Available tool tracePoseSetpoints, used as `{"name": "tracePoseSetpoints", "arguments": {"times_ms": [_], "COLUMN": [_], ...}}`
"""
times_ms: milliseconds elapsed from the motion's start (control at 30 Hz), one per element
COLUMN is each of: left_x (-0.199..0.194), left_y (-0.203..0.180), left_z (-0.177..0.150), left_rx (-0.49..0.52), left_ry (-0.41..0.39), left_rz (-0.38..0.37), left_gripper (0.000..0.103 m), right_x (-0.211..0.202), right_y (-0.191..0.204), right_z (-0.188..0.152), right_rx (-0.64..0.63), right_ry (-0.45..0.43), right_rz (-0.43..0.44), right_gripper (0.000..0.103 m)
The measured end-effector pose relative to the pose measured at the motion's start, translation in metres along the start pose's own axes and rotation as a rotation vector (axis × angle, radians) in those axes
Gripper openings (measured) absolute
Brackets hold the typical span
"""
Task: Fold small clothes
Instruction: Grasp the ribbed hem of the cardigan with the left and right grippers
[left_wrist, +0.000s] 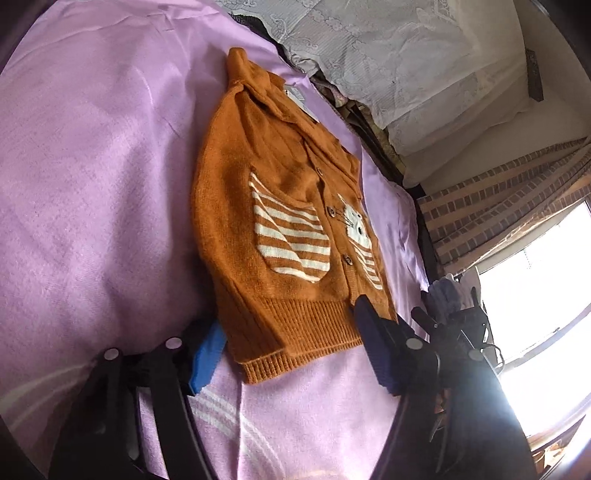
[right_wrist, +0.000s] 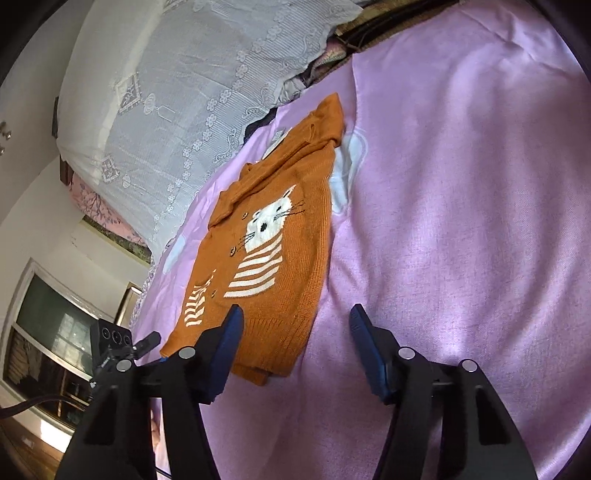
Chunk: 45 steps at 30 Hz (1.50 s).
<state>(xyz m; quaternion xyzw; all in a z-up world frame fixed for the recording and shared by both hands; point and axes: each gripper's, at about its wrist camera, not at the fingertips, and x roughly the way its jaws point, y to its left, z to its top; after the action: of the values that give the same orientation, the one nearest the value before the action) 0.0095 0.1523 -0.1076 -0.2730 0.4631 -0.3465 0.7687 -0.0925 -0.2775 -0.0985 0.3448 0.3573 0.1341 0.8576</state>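
Both grippers stand open at the hem of the cardigan (right_wrist: 273, 258): the left gripper (left_wrist: 291, 354) straddles it, the right gripper (right_wrist: 295, 354) sits at its corner. The cardigan lies flat on the pink bedsheet (right_wrist: 461, 221) (sleeves apparently tucked). Likely next: pinch the hem, fold toward the collar.

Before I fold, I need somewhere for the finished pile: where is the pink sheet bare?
Bare pink sheet lies wide beside the orange cat cardigan, on the side away from the lace-covered pillows. The strip between the cardigan and the pillows is narrow and crowded.
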Motion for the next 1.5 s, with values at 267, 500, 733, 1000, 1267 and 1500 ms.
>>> {"name": "tracePoseSetpoints", "arguments": {"times_ms": [267, 500, 733, 1000, 1267, 1500], "left_x": [0.014, 0.005, 0.021, 0.012, 0.002, 0.001], "left_y": [-0.017, -0.008, -0.028, -0.014, -0.013, -0.025], "left_z": [0.000, -0.002, -0.005, -0.002, -0.005, 0.009], "left_rx": [0.094, 0.062, 0.162, 0.105, 0.082, 0.110], "left_ry": [-0.005, -0.031, -0.010, -0.041, -0.057, -0.064], "left_rz": [0.094, 0.093, 0.152, 0.142, 0.061, 0.035], "left_gripper": [0.071, 0.051, 0.074, 0.039, 0.014, 0.013], "right_x": [0.030, 0.032, 0.034, 0.036, 0.031, 0.013], "right_y": [0.016, 0.016, 0.017, 0.019, 0.004, 0.035], "right_z": [0.004, -0.007, -0.007, -0.008, -0.007, 0.003], "right_rx": [0.045, 0.019, 0.000, -0.020, 0.039, -0.117], "right_ry": [0.093, 0.098, 0.096, 0.060, 0.060, -0.054], "right_rz": [0.028, 0.029, 0.037, -0.003, 0.055, 0.021], "right_gripper": [0.060, 0.036, 0.047, 0.025, 0.010, 0.008]}}
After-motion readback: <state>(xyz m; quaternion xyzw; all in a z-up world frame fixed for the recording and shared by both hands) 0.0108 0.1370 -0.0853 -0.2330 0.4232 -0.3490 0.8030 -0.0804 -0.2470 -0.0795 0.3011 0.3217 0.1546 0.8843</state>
